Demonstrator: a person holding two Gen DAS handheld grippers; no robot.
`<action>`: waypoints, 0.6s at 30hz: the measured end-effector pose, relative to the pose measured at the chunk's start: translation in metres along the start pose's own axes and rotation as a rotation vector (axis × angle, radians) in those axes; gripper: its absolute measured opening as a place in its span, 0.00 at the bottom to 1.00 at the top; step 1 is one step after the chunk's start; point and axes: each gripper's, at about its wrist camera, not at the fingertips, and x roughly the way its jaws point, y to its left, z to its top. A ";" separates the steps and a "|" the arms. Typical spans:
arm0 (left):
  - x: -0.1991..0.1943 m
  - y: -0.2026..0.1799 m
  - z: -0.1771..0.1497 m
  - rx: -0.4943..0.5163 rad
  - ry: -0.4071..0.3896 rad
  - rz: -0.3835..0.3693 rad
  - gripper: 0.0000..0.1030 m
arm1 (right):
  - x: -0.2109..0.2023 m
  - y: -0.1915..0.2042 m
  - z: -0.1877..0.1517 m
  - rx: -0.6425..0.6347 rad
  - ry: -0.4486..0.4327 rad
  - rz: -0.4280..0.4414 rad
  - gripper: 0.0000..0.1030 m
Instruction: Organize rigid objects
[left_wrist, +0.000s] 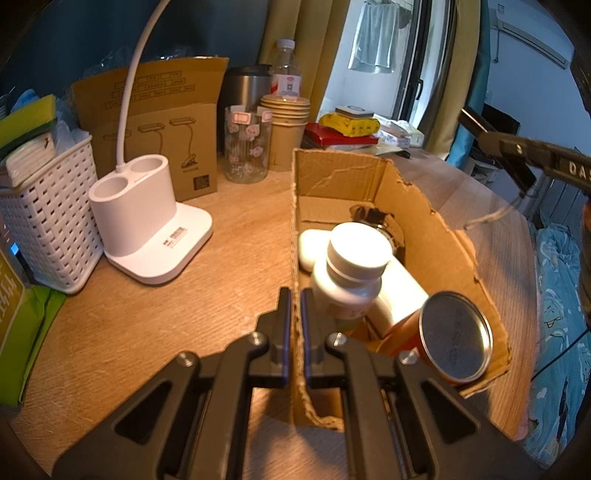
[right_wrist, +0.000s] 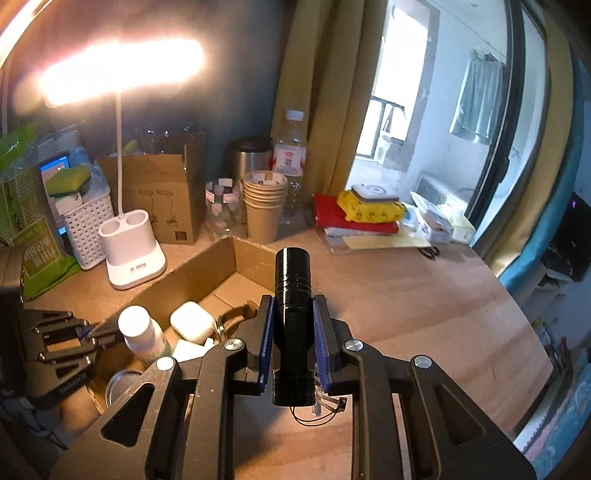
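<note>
Broadly, we see a wooden surface (right_wrist: 424, 295) carrying an open cardboard box (left_wrist: 436, 221), whose near wall we steady with the left tool (left_wrist: 295, 299): its two pads stand together, clamped on the torn box edge, one pad outside and one inside. Within the box stand or lie an orange can (left_wrist: 456, 338) with a metal end, a white pill bottle (left_wrist: 351, 273), a small white case (left_wrist: 308, 247) and a dark object at the far end that we cannot identify. The right tool (right_wrist: 293, 321) is clamped on a black flashlight (right_wrist: 291, 295), held lengthwise between the pads above the surface, just beside the box's right wall; a thin lanyard hangs from its near end.

We judge the step in hand to be lowering the flashlight into the box. To do it well, we keep the left grip firm so that the light box does not slide, carry the flashlight over the wall rather than against it, and aim for the bare floor at the far right, clear of the upright bottle, which would tip easily. We let go only once the cylinder lies low, since it may roll.
</note>
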 end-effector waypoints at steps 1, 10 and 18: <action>0.000 0.000 0.000 0.000 0.000 0.000 0.05 | 0.002 0.002 0.002 -0.002 -0.001 0.004 0.21; 0.000 0.000 0.000 0.001 0.000 0.001 0.05 | 0.021 0.016 0.025 -0.036 -0.016 0.058 0.21; 0.000 0.001 0.000 0.000 0.000 -0.001 0.05 | 0.050 0.024 0.041 -0.025 -0.006 0.138 0.21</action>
